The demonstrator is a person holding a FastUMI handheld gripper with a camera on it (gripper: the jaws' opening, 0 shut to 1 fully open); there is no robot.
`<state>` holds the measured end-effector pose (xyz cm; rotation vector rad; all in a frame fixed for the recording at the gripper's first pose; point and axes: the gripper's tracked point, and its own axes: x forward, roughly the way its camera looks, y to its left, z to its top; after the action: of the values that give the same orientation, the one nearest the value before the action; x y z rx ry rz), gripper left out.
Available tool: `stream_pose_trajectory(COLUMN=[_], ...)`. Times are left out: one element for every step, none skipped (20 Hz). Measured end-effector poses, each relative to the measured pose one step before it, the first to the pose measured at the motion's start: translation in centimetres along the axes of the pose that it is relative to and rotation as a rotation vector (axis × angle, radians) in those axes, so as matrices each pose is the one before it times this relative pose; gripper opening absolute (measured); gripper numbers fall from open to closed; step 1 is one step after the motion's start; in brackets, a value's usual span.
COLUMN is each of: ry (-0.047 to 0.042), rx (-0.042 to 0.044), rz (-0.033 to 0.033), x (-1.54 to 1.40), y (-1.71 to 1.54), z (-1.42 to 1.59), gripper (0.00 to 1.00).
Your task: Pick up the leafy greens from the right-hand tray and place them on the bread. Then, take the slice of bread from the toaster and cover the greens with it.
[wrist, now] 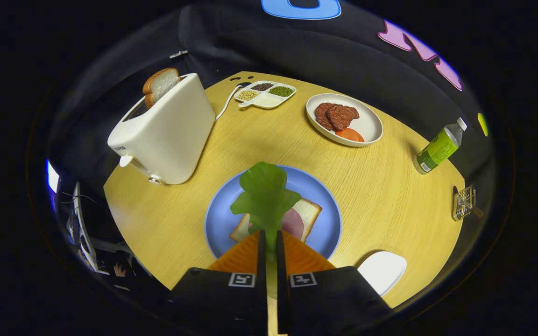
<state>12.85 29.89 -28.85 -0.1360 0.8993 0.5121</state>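
The gripper (269, 238) pinches the greens (265, 196) by the stem. They hang over the bread (310, 211), perhaps touching it.

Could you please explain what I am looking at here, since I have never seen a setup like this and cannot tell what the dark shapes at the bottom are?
The picture comes from a wide-angle camera riding on a hand-held gripper; a person carries it, there is no robot arm. The dark shapes at the bottom are its two fingers, seen from behind. They are pinched on the stem of a leaf of greens, held above a blue plate that carries a slice of bread with something pink on it.

Around it on the wooden table: a toaster with a second slice sticking out, a divided tray of beans, a white plate with brown patties and a red slice, a bottle, a small wire rack, and a white dish beside the gripper.
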Motion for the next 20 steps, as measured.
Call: stream_pose_trajectory(ry=[0.00039,-0.00090,-0.00017,-0.00312,-0.00505,-0.00468,-0.00194,-0.00254,-0.00673,-0.00892,-0.00823,-0.00691,-0.00516,-0.01089,-0.01432,-0.01474,-0.01665,-0.01667,-0.02006,-0.02572], rx=[0.00393,0.00618,0.00583,0.00347,-0.00090,-0.00183,0.00318,0.00551,0.00620,0.00407,-0.00051,-0.00130,-0.00041,-0.00055,-0.00013,0.00090,0.00184,0.00279,0.00216,0.00232], rz=[-0.00777,-0.00288,-0.00641,-0.00804,-0.01040,-0.00820,-0.00709,-0.00515,-0.00056,0.00032,-0.00076,-0.00121,0.00140,0.00567,0.00398,0.00450,0.00031,-0.00137,0.00229,0.00670], x=[0.214,0.075,0.079,0.062,0.176,0.133,-0.028,-0.104,-0.149,-0.310,-0.263,-0.260,-0.262,-0.280,-0.229,-0.314,-0.330,-0.501,-0.402,-0.646], y=[-0.069,-0.037,-0.076,-0.231,-0.284,-0.228,-0.264,-0.099,0.009,0.026,-0.073,-0.022,-0.020,0.090,0.136,0.134,0.117,0.076,0.277,0.406], z=[-0.052,0.065,-0.061,0.067,0.085,0.101,0.041,0.065,0.136,0.156,0.082,0.059,0.066,0.172,0.219,0.287,0.299,0.435,0.571,0.873], gripper=[0.14,0.16,0.19,0.24,0.29,0.36,0.44,0.46,0.48,0.49,0.52,0.55,0.56,0.60,0.64,0.72,0.76,0.81,0.81,0.82])
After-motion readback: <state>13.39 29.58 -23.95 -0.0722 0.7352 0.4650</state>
